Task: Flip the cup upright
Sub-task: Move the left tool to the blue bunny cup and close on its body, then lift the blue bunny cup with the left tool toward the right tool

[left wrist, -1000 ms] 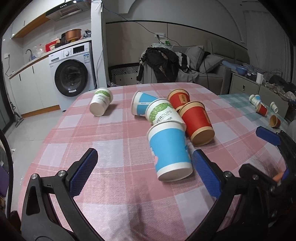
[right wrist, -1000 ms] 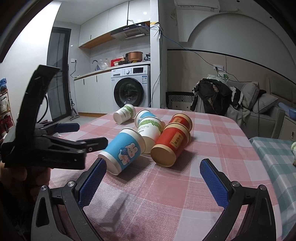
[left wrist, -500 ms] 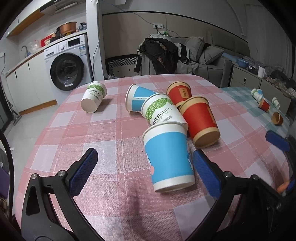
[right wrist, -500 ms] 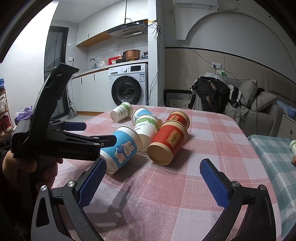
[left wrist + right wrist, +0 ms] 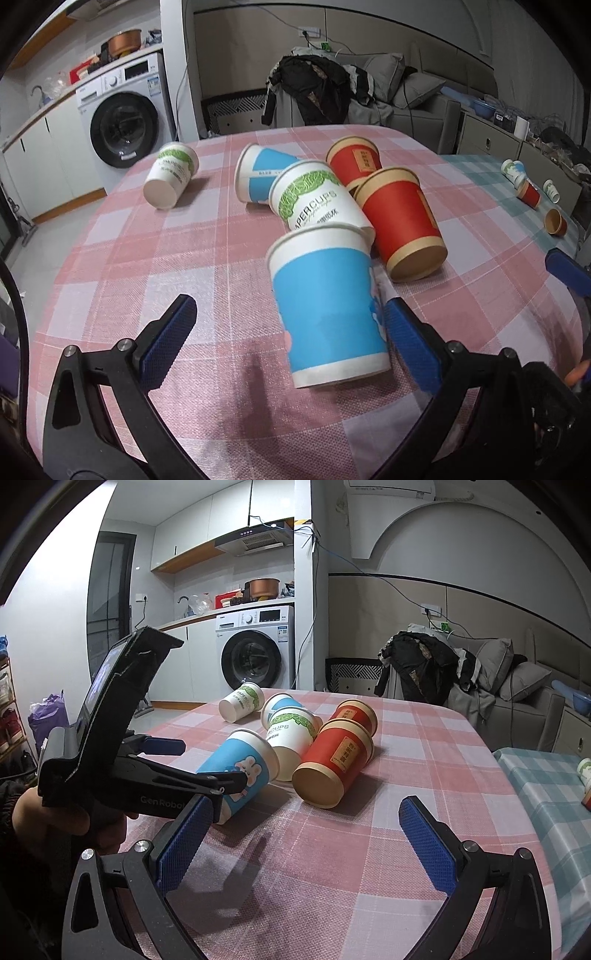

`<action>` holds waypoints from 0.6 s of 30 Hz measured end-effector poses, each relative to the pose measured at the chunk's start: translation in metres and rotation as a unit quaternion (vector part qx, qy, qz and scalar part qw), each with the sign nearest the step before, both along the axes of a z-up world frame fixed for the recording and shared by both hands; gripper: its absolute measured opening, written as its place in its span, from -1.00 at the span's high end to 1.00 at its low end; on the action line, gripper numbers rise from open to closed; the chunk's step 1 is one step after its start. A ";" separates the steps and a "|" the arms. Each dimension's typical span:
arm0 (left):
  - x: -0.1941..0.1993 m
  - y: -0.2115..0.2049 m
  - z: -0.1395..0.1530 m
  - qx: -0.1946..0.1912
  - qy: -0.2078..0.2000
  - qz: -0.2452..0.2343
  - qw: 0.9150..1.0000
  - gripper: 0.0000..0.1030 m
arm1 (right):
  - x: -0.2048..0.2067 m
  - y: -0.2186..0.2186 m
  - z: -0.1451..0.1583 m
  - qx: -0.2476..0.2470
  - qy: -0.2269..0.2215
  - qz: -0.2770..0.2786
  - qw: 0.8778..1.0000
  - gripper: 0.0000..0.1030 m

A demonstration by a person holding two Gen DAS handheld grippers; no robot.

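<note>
Left gripper low in frame, jaws spread wide. Right gripper at bottom of frame, jaws wide apart, nothing held.

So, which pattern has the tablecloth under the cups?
Pink and white checks on the tablecloth; right wrist view shows it best.

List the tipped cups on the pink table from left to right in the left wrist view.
Lone white-green cup → far blue cup → near blue cup → near red cup. The middle white-green cup and far red cup overlap these, so I leave them out.
</note>
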State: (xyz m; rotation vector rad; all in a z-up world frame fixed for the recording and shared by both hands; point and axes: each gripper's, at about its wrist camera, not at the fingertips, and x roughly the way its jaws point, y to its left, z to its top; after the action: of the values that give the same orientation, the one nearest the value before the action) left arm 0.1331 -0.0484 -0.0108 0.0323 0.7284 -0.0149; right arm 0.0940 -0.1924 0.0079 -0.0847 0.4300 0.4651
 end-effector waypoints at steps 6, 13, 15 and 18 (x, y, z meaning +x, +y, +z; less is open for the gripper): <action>0.003 0.001 -0.004 -0.010 0.008 -0.005 1.000 -0.87 | -0.001 0.000 0.000 -0.002 0.000 0.000 1.000 -1.00; 0.007 -0.001 -0.010 -0.023 0.031 -0.020 0.999 -0.29 | -0.001 0.000 0.000 -0.002 -0.001 0.000 1.000 -1.00; 0.008 -0.001 -0.012 -0.031 0.039 -0.024 0.998 -0.15 | -0.001 0.000 0.000 -0.002 -0.001 0.000 1.000 -1.00; 0.008 0.000 -0.011 -0.033 0.038 -0.021 0.999 -0.12 | -0.001 0.000 0.000 -0.002 -0.001 0.000 1.000 -1.00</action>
State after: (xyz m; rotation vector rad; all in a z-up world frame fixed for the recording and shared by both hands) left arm 0.1408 -0.0485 -0.0222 -0.0162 0.8022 -0.0811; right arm 0.0926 -0.1922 0.0083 -0.0893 0.4293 0.4638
